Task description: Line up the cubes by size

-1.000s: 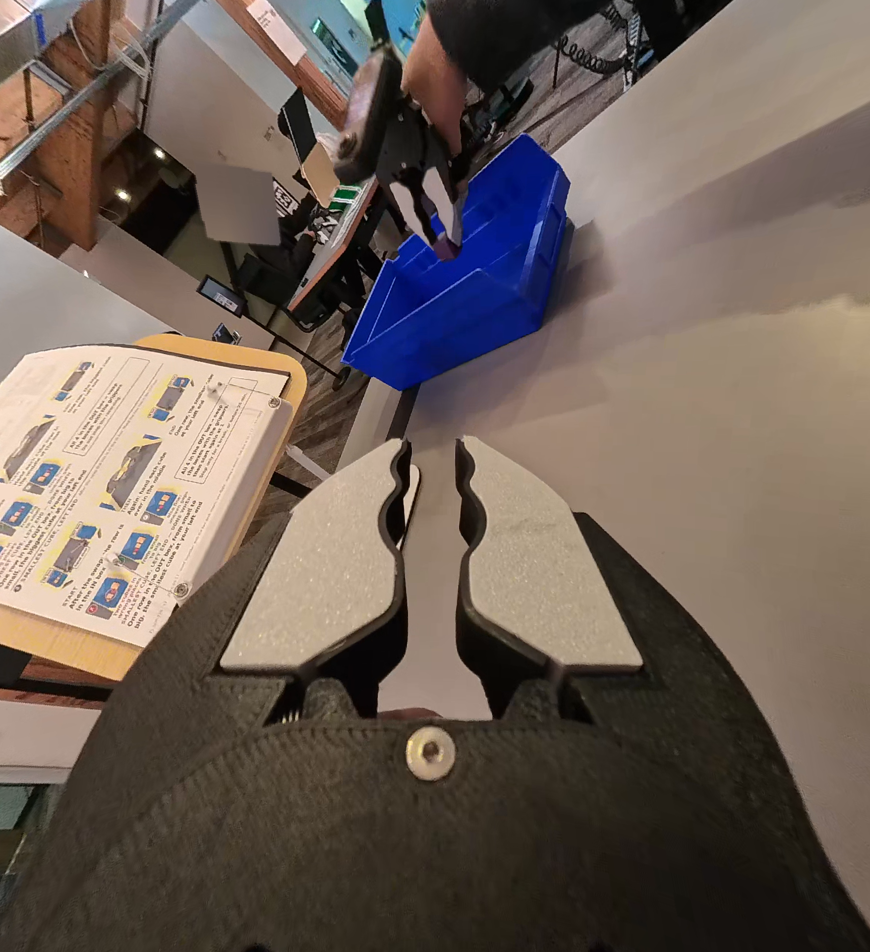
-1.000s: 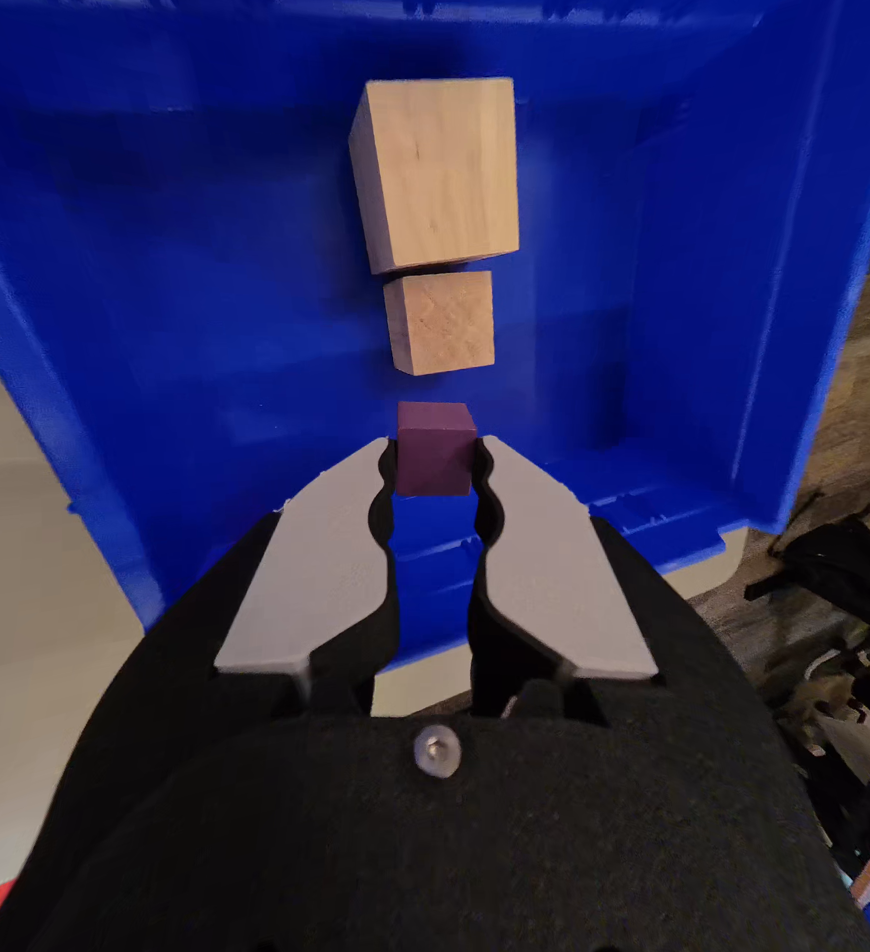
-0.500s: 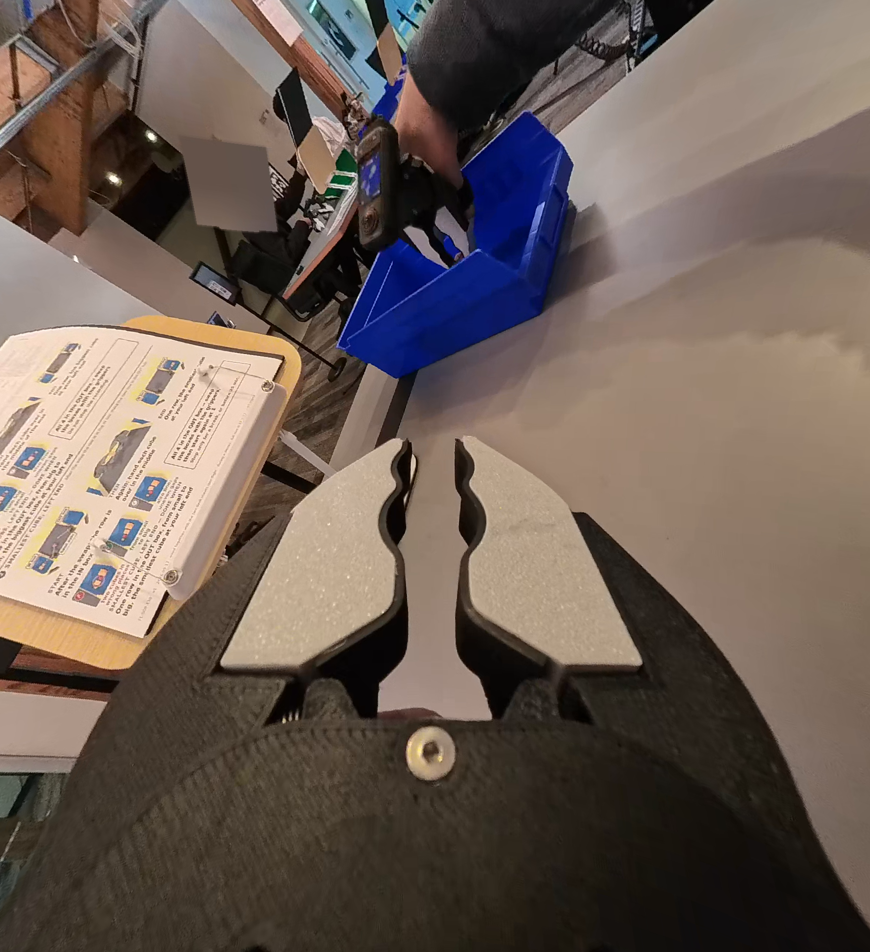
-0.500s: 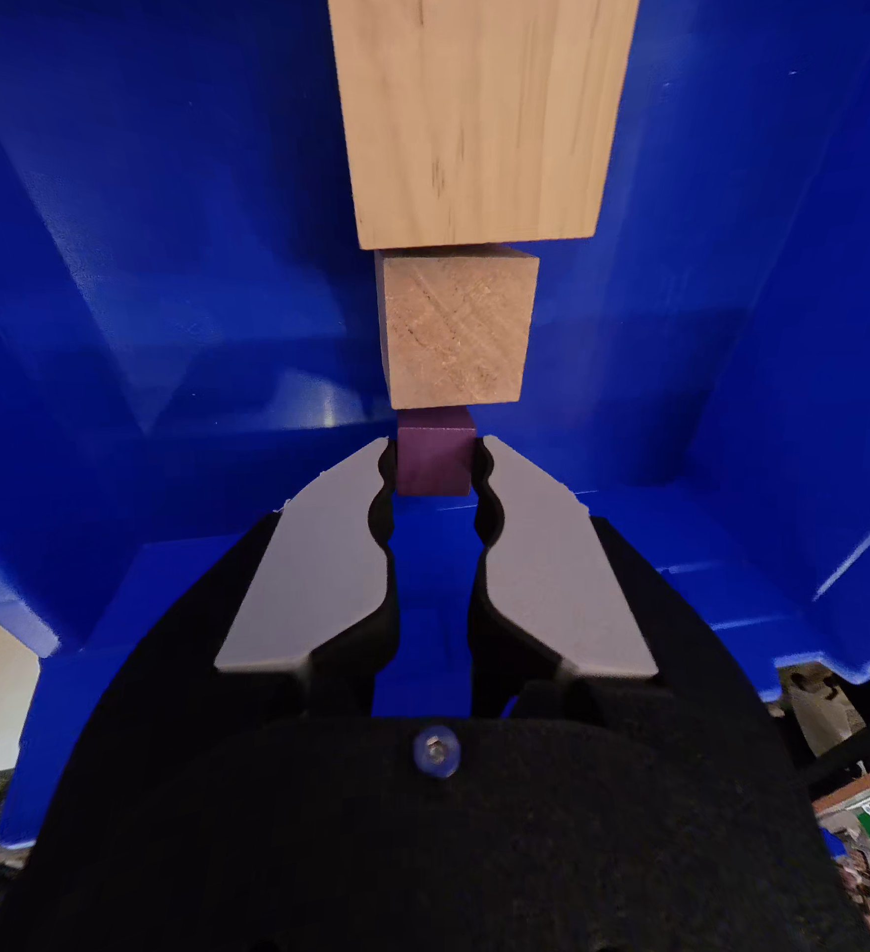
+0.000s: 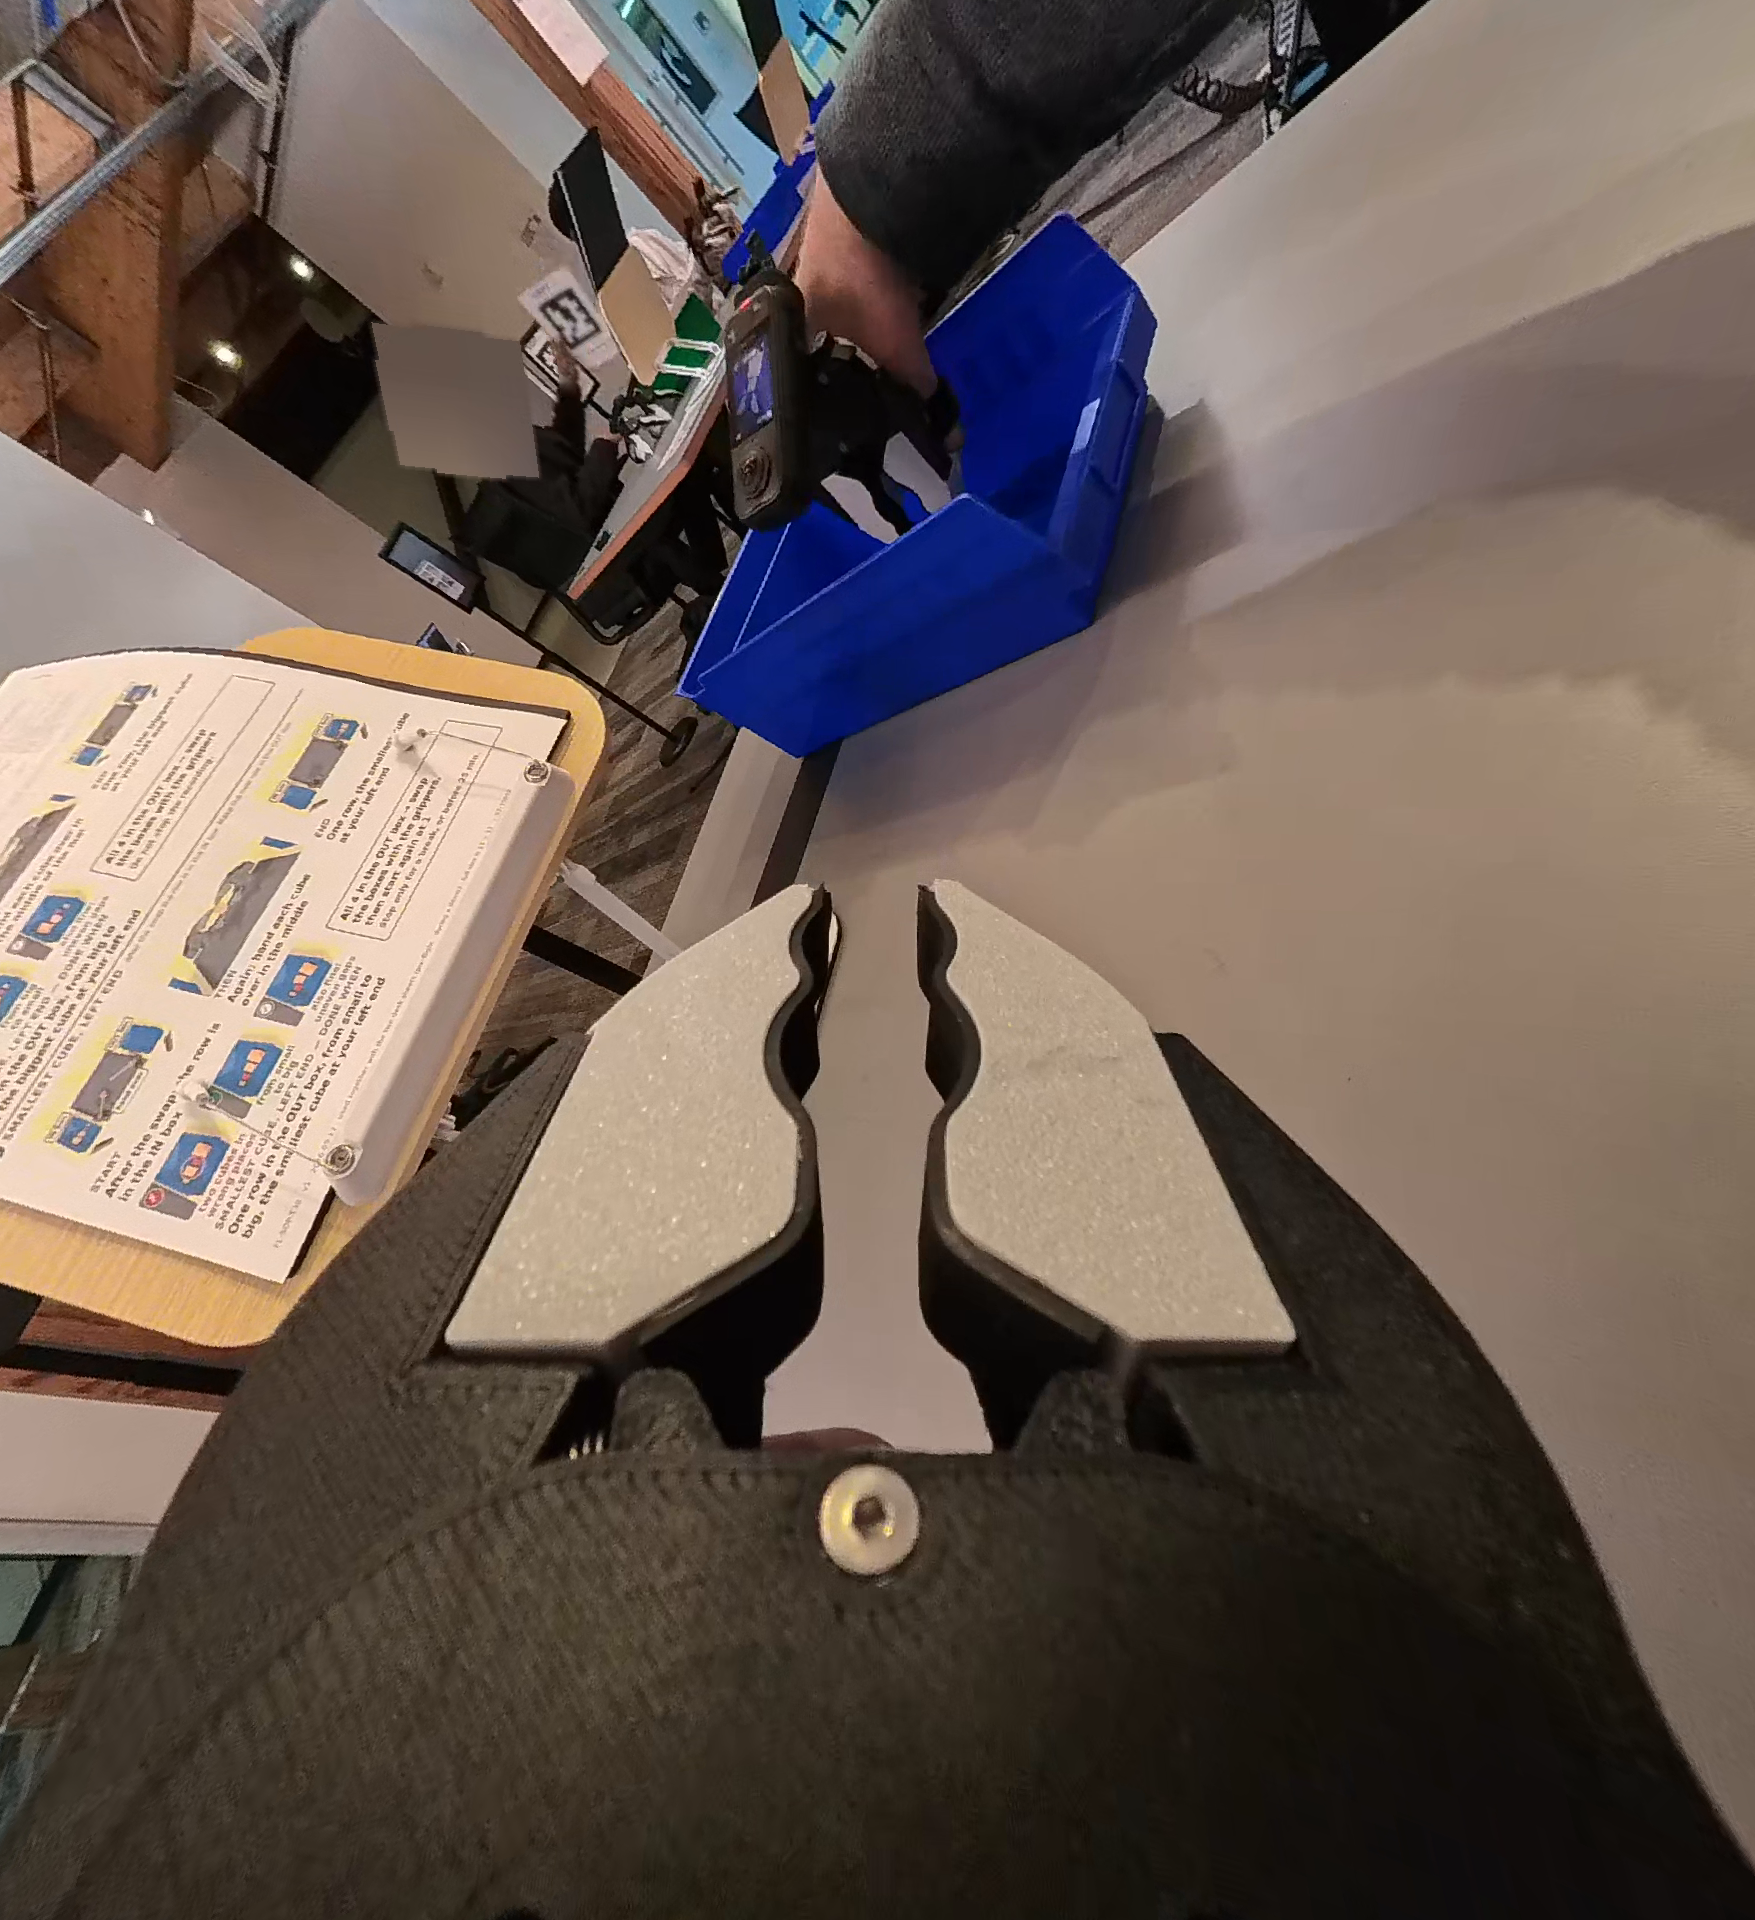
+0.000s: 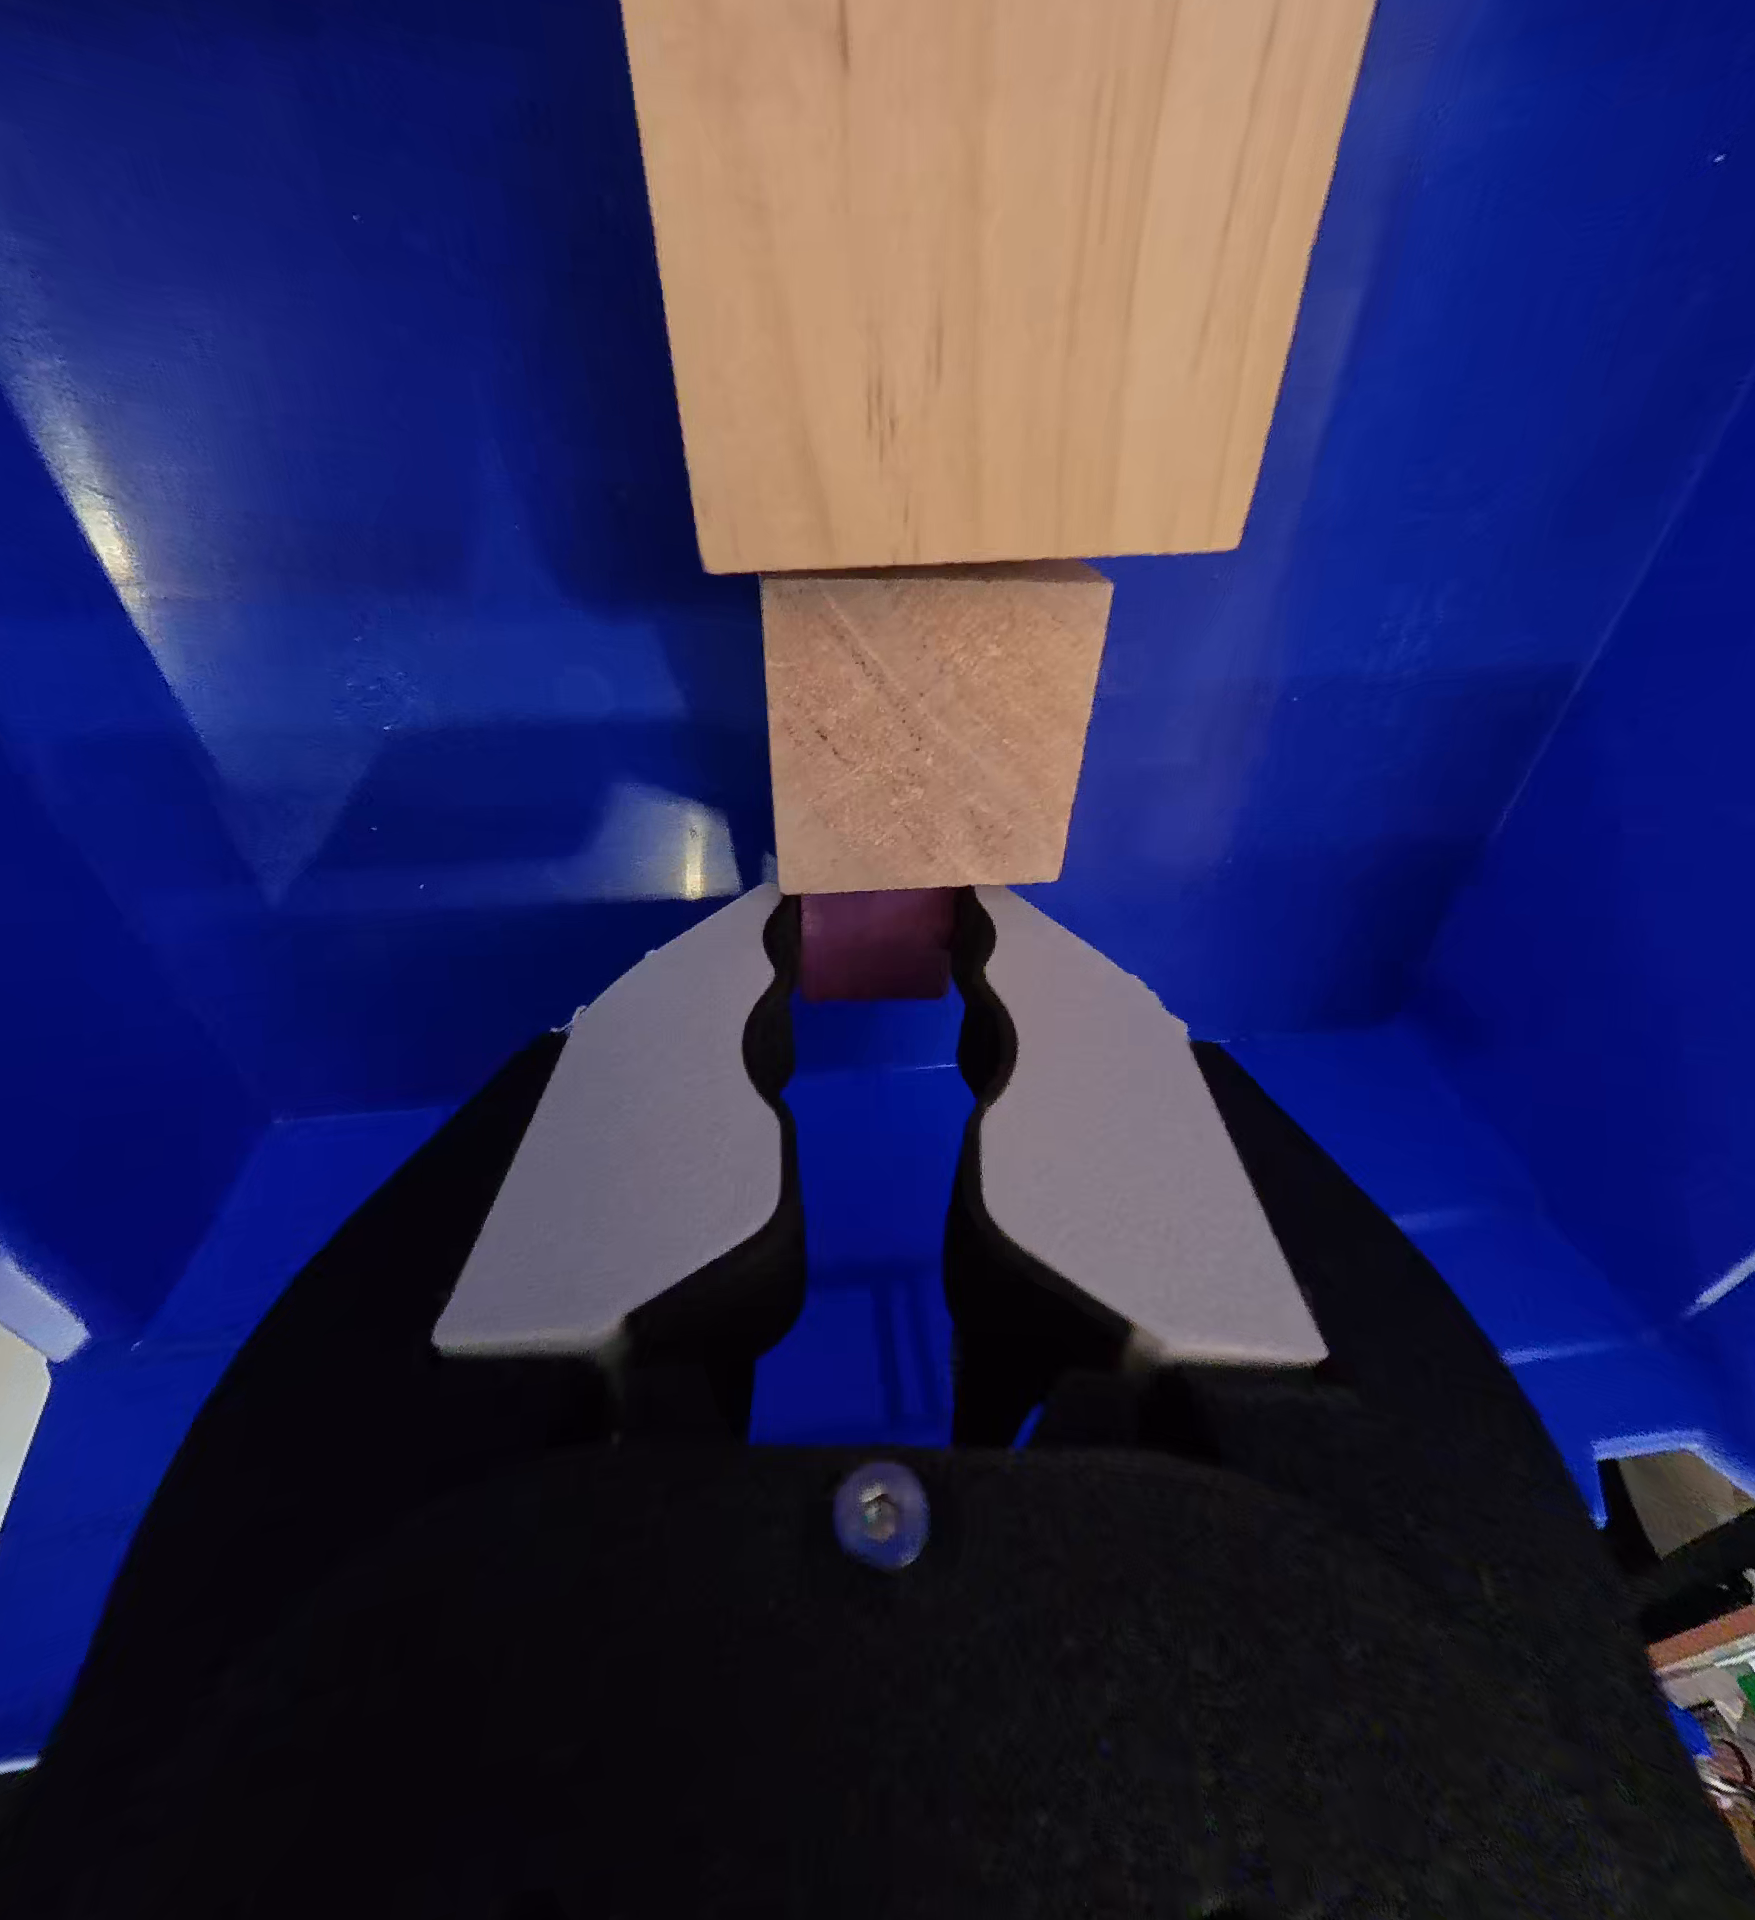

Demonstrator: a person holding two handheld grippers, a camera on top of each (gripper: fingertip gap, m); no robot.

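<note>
A printed instruction sheet [image 5: 187, 935] with small pictures and blocks of black writing lies on a tan wooden board [image 5: 499, 1174] off the worktop's left edge. Far behind, a black-and-white square marker sign [image 5: 569, 317] stands.

We look along the right claw [image 6: 873, 935] into a glossy blue plastic bin [image 6: 333, 520]. Its two grey fingers [image 6: 665, 1143] press from either side on a small purple cube [image 6: 868, 951], held at the fingertips. Directly beyond the purple cube we see a medium cube of pale wood [image 6: 930, 738], and beyond that a large pale wooden cube [image 6: 977, 270] that runs out of the top of the frame. The three stand in one straight row, each appearing to touch its neighbour.
</note>
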